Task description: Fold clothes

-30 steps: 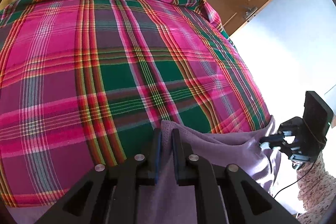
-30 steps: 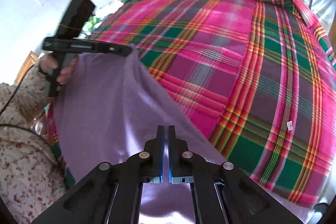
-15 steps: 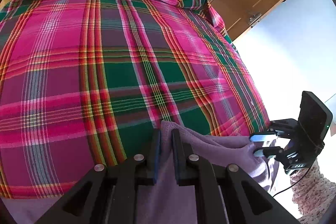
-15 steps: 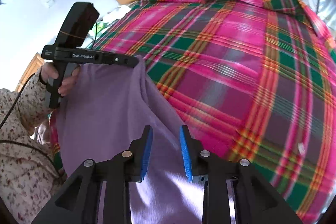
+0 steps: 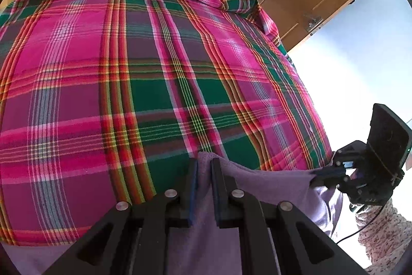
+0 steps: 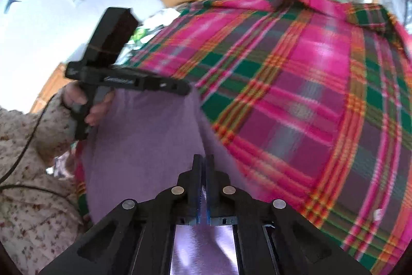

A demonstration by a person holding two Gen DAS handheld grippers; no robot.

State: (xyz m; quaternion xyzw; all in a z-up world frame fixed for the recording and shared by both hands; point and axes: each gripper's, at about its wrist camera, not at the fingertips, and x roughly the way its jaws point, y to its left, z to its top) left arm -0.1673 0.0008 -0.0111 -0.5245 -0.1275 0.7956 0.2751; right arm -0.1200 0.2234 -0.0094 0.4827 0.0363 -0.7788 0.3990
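The purple garment (image 5: pixel 267 179) hangs at the near edge of the plaid bedspread (image 5: pixel 159 84), stretched between both tools; the left gripper (image 5: pixel 204 166) is clamped on one top corner, the right gripper (image 6: pixel 203 166) pinched onto the other; the cloth looks light, soft and limp, so hems and corners are the best places to hold it.

right gripper (image 6: pixel 204 166): jaws that stood apart half a second before had clamped onto the soft lilac knit garment (image 6: pixel 146 135) | garment: top edge was pulled taut between the right gripper and the left gripper (image 5: pixel 204 166) | right wrist view: blurred, bed with pink-and-green plaid cover (image 6: pixel 296 84) sat nearer
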